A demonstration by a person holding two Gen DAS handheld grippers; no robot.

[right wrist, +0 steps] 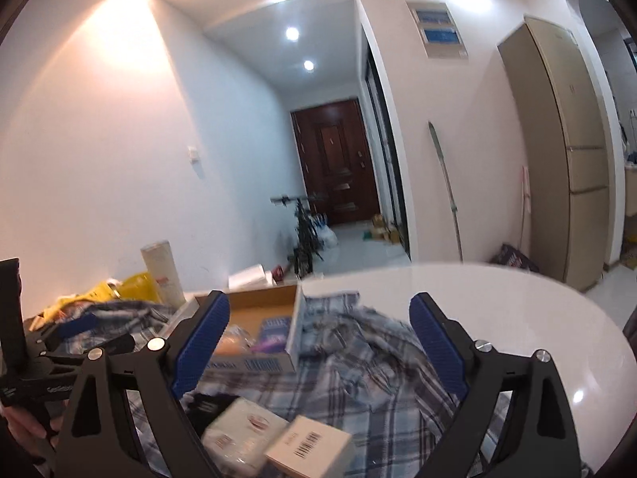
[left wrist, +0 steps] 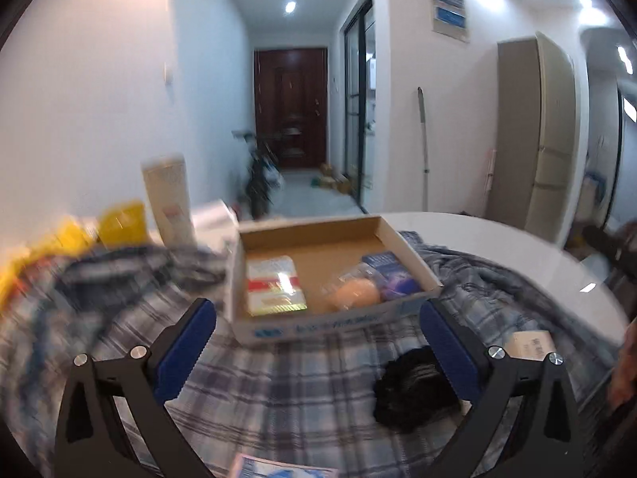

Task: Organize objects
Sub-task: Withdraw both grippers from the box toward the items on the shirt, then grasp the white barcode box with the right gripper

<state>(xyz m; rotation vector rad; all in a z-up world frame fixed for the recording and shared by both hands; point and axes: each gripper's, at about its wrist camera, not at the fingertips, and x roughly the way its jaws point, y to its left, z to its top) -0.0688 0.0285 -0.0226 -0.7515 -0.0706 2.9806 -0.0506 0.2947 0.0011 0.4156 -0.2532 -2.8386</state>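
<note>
One cardboard tray [left wrist: 406, 247] ahead of the left gripper [left wrist: 318, 342] holds three items — both grippers [right wrist: 318, 342] wide open, empty; black object [left wrist: 414, 394] unclear.

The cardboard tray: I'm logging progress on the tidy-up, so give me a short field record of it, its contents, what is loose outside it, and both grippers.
container: open cardboard tray on a plaid cloth
surface: white table
inside tray: red-and-white packet; orange item in clear wrap; blue box
loose on cloth: black bundle; white packet; barcoded white box
behind tray: white tube, upright
left gripper: jaws wide apart, holding nothing
right gripper: jaws wide apart, holding nothing
</note>
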